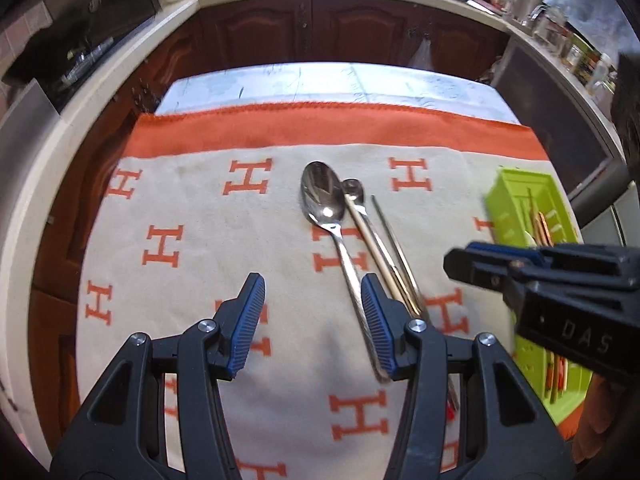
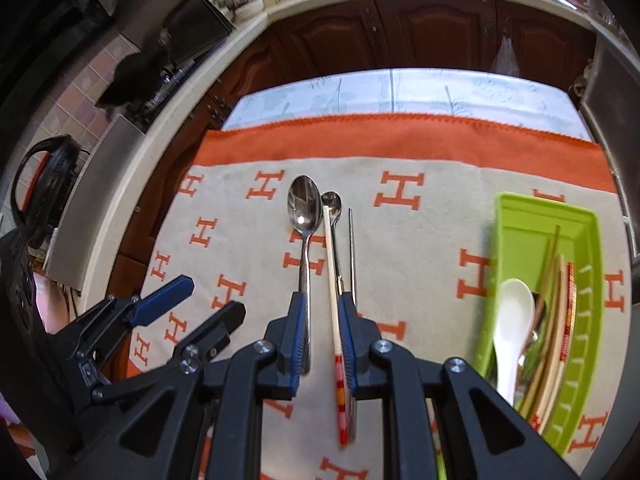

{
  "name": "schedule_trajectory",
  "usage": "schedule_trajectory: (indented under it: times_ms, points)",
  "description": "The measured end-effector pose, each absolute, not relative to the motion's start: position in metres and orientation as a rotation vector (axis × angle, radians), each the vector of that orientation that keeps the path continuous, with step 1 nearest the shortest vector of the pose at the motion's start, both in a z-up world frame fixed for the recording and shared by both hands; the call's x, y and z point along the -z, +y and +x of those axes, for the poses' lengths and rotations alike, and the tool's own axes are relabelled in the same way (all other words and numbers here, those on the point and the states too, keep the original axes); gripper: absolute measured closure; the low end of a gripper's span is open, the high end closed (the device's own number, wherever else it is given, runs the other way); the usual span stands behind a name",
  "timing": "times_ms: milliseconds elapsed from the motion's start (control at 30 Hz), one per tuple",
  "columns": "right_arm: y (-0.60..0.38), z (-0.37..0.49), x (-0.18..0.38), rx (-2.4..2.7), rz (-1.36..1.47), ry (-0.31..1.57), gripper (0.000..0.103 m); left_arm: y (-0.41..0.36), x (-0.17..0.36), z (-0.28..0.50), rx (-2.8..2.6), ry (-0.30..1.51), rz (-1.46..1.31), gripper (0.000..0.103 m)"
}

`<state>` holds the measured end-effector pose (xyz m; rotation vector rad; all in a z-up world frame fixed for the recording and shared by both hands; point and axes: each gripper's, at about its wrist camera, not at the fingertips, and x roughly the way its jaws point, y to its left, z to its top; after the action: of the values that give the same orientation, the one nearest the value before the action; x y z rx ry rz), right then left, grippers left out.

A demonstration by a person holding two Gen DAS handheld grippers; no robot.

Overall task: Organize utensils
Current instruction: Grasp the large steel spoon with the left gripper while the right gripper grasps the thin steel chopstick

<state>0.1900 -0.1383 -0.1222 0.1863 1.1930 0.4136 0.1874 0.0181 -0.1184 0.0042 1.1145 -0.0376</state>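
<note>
A large steel spoon [image 1: 324,200] [image 2: 305,208], a small spoon [image 1: 354,190] [image 2: 332,202], a cream chopstick with a red patterned end [image 2: 333,280] and a thin metal chopstick [image 1: 390,228] [image 2: 352,248] lie side by side on the H-patterned cloth [image 1: 200,208]. A green tray [image 2: 576,320] [image 1: 520,192] at the right holds a white spoon [image 2: 514,320] and several chopsticks. My left gripper [image 1: 312,328] is open, just left of the large spoon's handle. My right gripper [image 2: 322,336] hovers over the handles with its jaws narrowly apart around the cream chopstick; whether it grips is unclear.
The cloth covers a table with a pale blue patterned edge [image 1: 320,80]. Dark wooden cabinets [image 1: 340,28] and a cluttered counter [image 1: 560,28] surround it. A black kettle [image 2: 44,184] stands at far left.
</note>
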Motion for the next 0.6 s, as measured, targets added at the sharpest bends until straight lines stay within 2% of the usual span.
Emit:
schedule_trajectory:
  times_ms: [333,600]
  points:
    - [-0.125,0.231,0.181,-0.384,0.198,1.353,0.087,0.017,0.177,0.226,0.041,1.266,-0.064,0.058]
    - [-0.126,0.238,0.203,-0.363,0.172,1.399,0.09,0.012,0.188,0.229,0.042,1.279,-0.052,0.059]
